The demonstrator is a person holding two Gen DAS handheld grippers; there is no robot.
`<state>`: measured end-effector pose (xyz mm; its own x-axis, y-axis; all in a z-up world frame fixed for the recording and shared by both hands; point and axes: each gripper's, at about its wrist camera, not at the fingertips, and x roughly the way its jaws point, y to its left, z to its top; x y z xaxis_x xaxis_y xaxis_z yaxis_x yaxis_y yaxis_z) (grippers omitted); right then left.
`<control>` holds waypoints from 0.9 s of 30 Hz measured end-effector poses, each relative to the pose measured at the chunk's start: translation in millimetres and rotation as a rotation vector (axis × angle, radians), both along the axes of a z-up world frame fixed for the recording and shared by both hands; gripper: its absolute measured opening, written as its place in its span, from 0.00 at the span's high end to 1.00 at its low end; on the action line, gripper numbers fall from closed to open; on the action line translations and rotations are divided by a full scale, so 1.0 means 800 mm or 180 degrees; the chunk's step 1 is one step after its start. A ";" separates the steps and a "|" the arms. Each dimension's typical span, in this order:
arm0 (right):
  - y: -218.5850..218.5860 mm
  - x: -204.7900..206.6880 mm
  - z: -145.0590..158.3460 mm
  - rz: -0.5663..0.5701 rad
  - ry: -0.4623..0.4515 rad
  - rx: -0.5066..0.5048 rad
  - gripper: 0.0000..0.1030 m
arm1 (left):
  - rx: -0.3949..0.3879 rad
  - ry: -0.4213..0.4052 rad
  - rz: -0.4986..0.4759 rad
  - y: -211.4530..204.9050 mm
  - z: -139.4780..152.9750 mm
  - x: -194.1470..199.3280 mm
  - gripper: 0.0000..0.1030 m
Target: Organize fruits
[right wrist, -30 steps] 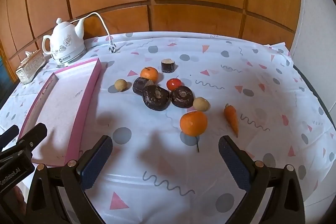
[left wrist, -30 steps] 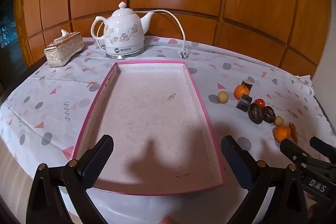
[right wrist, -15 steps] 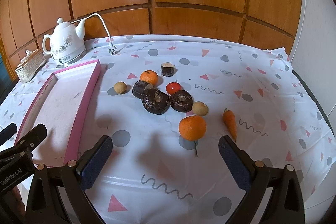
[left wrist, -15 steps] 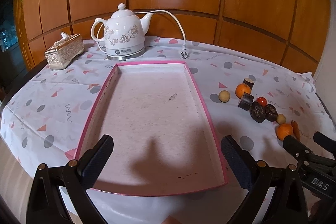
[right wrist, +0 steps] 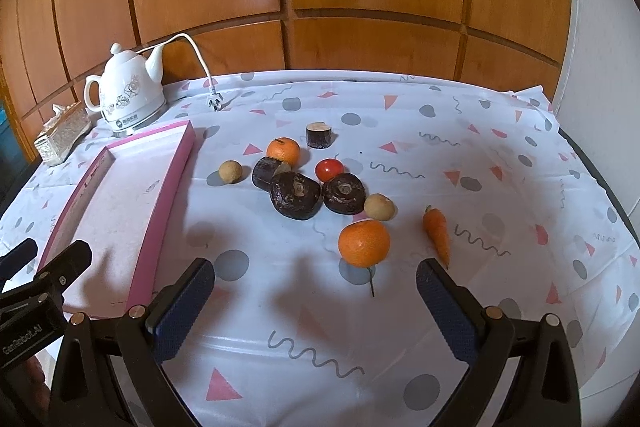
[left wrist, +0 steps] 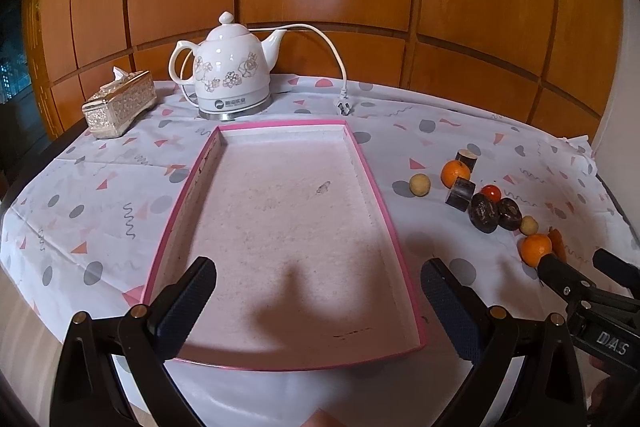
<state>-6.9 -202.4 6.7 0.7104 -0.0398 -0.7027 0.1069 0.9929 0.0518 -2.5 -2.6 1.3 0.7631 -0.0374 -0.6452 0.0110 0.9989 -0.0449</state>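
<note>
An empty pink-rimmed tray [left wrist: 366, 163] lies on the patterned tablecloth; it also shows in the right wrist view [right wrist: 182, 147]. To its right lies a cluster of produce: two oranges [right wrist: 363, 243] [right wrist: 283, 151], a small carrot [right wrist: 437, 231], a cherry tomato [right wrist: 329, 168], two dark round fruits [right wrist: 295, 195] [right wrist: 344, 193], two dark cut pieces [right wrist: 319, 135] [right wrist: 265, 173] and two tan balls [right wrist: 230, 171] [right wrist: 378, 207]. My left gripper [left wrist: 318, 289] is open and empty above the tray's near end. My right gripper [right wrist: 314, 285] is open and empty, just in front of the near orange.
A white floral kettle [left wrist: 230, 71] with a loose cord and plug [left wrist: 345, 106] stands behind the tray. A gold tissue box [left wrist: 120, 105] sits at the back left. Wooden wall panels close the back. The table edge curves along the right [right wrist: 600, 183].
Both grippers have pulled back and risen slightly, so the tray and fruit sit a little farther off. Both stay open and nothing on the table has moved.
</note>
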 end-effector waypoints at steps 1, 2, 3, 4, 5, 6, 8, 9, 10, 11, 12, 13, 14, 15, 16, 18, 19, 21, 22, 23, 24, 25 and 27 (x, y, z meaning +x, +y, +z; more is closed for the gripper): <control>0.000 -0.001 0.000 0.0004 -0.0009 -0.0005 0.00 | -0.0003 -0.0001 -0.0005 0.000 0.000 0.000 0.00; 0.001 -0.001 0.001 0.0008 -0.0020 -0.0009 0.00 | -0.0002 -0.0002 -0.0009 0.000 0.000 -0.001 0.00; 0.001 -0.002 0.001 0.0010 -0.0023 -0.0012 0.00 | -0.0002 -0.0005 -0.0011 0.000 0.001 -0.001 0.00; 0.001 -0.002 0.002 0.0009 -0.0027 -0.0022 0.00 | -0.0004 -0.0006 -0.0013 0.000 0.001 -0.001 0.00; 0.002 -0.002 0.002 0.0007 -0.0028 -0.0030 0.00 | -0.0011 -0.0007 -0.0019 0.001 0.001 -0.001 0.00; 0.002 -0.002 0.003 0.0007 -0.0032 -0.0033 0.00 | -0.0012 -0.0009 -0.0021 0.001 0.001 -0.002 0.00; 0.002 -0.002 0.004 0.0005 -0.0042 -0.0039 0.00 | -0.0022 -0.0013 -0.0030 0.001 0.001 -0.003 0.00; 0.002 -0.003 0.004 0.0008 -0.0048 -0.0041 0.00 | -0.0024 -0.0013 -0.0034 0.001 0.001 -0.003 0.00; 0.002 -0.003 0.005 0.0008 -0.0054 -0.0044 0.00 | -0.0021 -0.0018 -0.0036 0.000 0.002 -0.003 0.00; 0.001 -0.004 0.005 0.0006 -0.0063 -0.0041 0.00 | -0.0018 -0.0022 -0.0040 -0.001 0.002 -0.003 0.00; 0.001 -0.004 0.006 0.0006 -0.0066 -0.0041 0.00 | -0.0021 -0.0023 -0.0050 -0.001 0.003 -0.004 0.00; 0.001 -0.004 0.006 0.0006 -0.0068 -0.0043 0.00 | -0.0020 -0.0024 -0.0057 -0.002 0.003 -0.004 0.00; 0.001 -0.004 0.007 0.0006 -0.0072 -0.0045 0.00 | -0.0013 -0.0027 -0.0059 -0.003 0.003 -0.004 0.00; 0.000 -0.004 0.007 0.0005 -0.0074 -0.0044 0.00 | -0.0010 -0.0030 -0.0064 -0.004 0.004 -0.004 0.00; 0.000 -0.004 0.007 0.0005 -0.0073 -0.0041 0.00 | -0.0011 -0.0032 -0.0069 -0.004 0.004 -0.004 0.00; 0.000 -0.005 0.007 0.0001 -0.0081 -0.0043 0.00 | 0.0001 -0.0036 -0.0077 -0.006 0.005 -0.004 0.00; -0.001 -0.005 0.007 -0.0001 -0.0082 -0.0042 0.00 | 0.0001 -0.0037 -0.0084 -0.006 0.005 -0.004 0.00; -0.003 -0.005 0.007 -0.0009 -0.0081 -0.0031 0.00 | 0.0001 -0.0042 -0.0101 -0.007 0.005 -0.004 0.00; -0.005 -0.005 0.007 -0.0014 -0.0081 -0.0029 0.00 | 0.0010 -0.0044 -0.0108 -0.009 0.005 -0.004 0.00; -0.006 -0.005 0.006 -0.0020 -0.0080 -0.0025 0.00 | 0.0018 -0.0045 -0.0114 -0.010 0.005 -0.005 0.00; -0.007 -0.006 0.006 -0.0026 -0.0078 -0.0021 0.00 | 0.0023 -0.0044 -0.0123 -0.011 0.005 -0.005 0.00; -0.009 -0.006 0.005 -0.0035 -0.0076 -0.0012 0.00 | 0.0025 -0.0043 -0.0130 -0.012 0.005 -0.005 0.00; -0.013 -0.006 0.004 -0.0054 -0.0068 -0.0005 0.00 | 0.0024 -0.0037 -0.0145 -0.013 0.004 -0.005 0.00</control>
